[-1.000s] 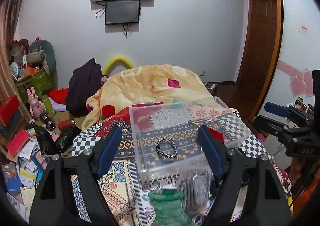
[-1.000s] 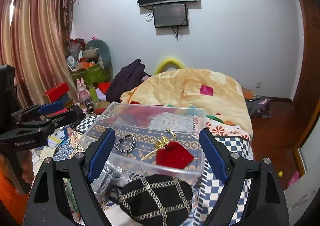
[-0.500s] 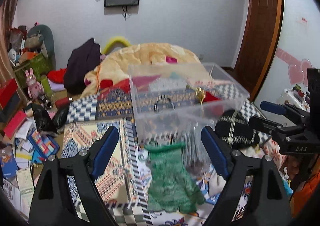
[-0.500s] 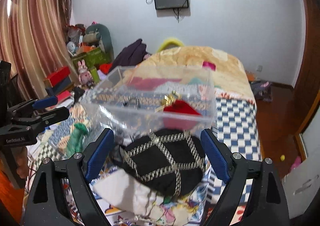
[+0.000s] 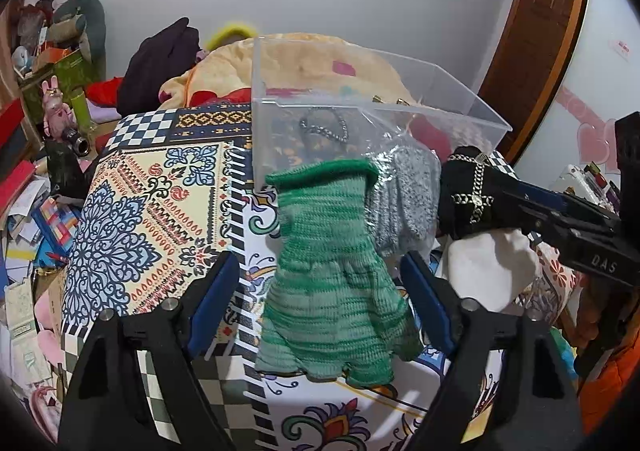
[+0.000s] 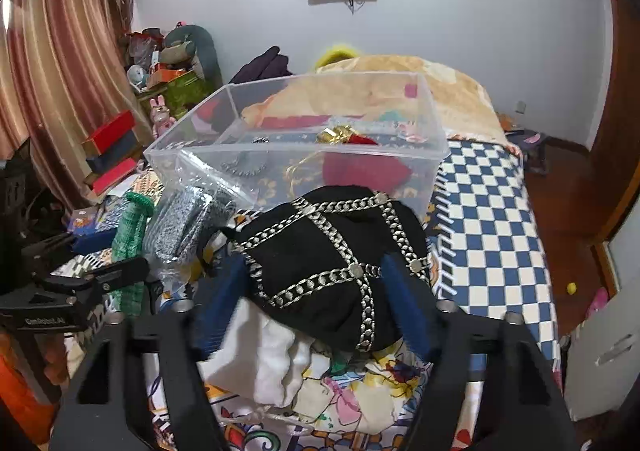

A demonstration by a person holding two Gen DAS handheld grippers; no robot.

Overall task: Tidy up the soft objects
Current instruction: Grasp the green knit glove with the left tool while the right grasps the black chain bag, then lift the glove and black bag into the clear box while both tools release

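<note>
Knitted green wool fills the space between the blue pads of the left gripper, whose jaws stand wide apart and grip nothing: the green glove lies flat on the patterned cloth, cuff pointing away and fingers towards the camera. It looks light, limp and a little stretchy, so it should bunch under a pinch rather than slide; the thick middle of the palm, where both pads can close on doubled fabric, seems the safest hold. Beyond its cuff, touching or nearly so, rises the near wall of the clear plastic box, with a beaded bracelet and something red inside. Just right of the glove, grey knitwear in a crinkly clear bag leans against that wall; the film will likely be slippery. Left of the left gripper the cloth is bare up to the bed's edge, which gives room to swing.

Further right, the right gripper also stands wide open and empty, its pads flanking a black cap crossed with metal chains that sits on a white cloth. The cap looks soft but heavier, and the chains may snag, so plain crown fabric is the better bite. The box's rim stands straight ahead of it and must be cleared on lifting; the checked bedspread to its right lies open.
</note>
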